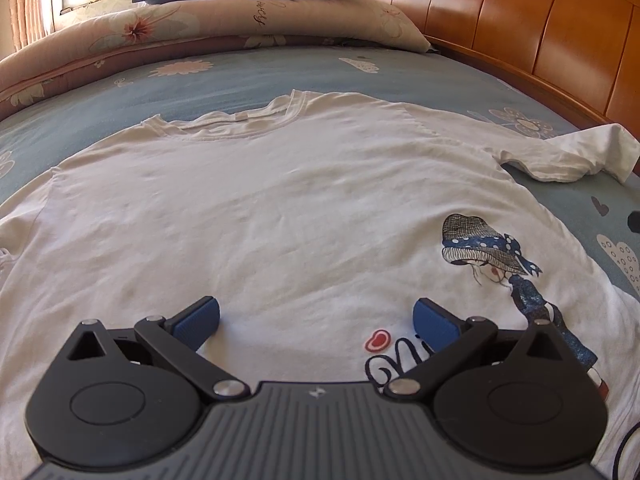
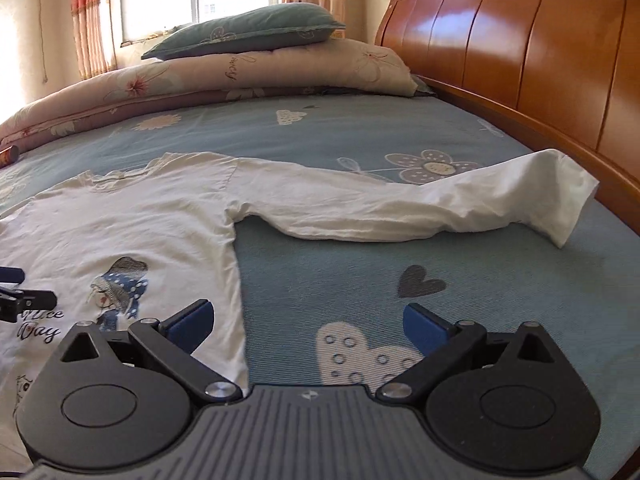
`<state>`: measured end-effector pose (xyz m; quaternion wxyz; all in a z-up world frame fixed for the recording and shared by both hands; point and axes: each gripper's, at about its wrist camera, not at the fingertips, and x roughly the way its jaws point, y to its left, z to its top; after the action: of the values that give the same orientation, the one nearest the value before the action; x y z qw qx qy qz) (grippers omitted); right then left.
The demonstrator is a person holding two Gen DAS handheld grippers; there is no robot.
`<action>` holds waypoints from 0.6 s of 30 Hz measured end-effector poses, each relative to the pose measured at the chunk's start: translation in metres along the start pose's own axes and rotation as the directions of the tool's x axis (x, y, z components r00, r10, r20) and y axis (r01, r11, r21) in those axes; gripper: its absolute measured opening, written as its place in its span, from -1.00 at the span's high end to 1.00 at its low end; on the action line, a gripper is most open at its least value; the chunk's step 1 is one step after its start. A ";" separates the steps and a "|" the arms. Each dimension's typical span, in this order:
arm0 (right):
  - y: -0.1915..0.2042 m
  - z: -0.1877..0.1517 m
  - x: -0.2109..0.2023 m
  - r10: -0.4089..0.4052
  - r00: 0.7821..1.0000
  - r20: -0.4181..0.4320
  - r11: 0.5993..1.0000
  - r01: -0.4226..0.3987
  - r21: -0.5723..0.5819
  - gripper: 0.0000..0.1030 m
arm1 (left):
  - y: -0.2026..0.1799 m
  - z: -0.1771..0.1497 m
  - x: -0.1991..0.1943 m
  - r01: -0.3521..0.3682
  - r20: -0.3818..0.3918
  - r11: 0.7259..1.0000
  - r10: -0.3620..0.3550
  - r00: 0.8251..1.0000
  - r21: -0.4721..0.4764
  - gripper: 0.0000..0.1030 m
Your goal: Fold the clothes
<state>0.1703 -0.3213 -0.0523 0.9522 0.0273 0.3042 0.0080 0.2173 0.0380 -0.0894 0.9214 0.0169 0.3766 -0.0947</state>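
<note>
A white long-sleeved shirt [image 1: 260, 200] lies spread flat, front up, on the blue bedsheet [image 1: 248, 76], with a printed girl in a hat [image 1: 496, 260] on its lower right. Its right sleeve [image 2: 400, 204] stretches out toward the headboard. My left gripper [image 1: 316, 320] hovers open over the lower part of the shirt, nothing between its blue pads [image 1: 200, 322]. My right gripper [image 2: 306, 326] is open over the shirt's right side edge [image 2: 236, 280] and the bare sheet [image 2: 500, 280]. The left gripper's tip [image 2: 12, 292] shows at the left edge of the right wrist view.
A folded floral quilt [image 2: 200, 80] with a green pillow [image 2: 248, 28] on top lies at the far side of the bed. A wooden headboard [image 2: 520, 48] runs along the right. A window with curtains [image 2: 92, 16] is behind.
</note>
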 end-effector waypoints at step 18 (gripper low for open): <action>-0.205 0.062 0.095 -0.382 0.924 0.029 0.894 0.362 0.264 -0.96 | 0.003 -0.001 0.005 0.011 0.038 1.000 -0.011 0.999 0.010 -0.99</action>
<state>0.2836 -0.5257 -0.0685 0.9360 0.0905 0.2640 -0.2143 0.2210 0.0399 -0.0940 0.9277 0.0177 0.3587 -0.1018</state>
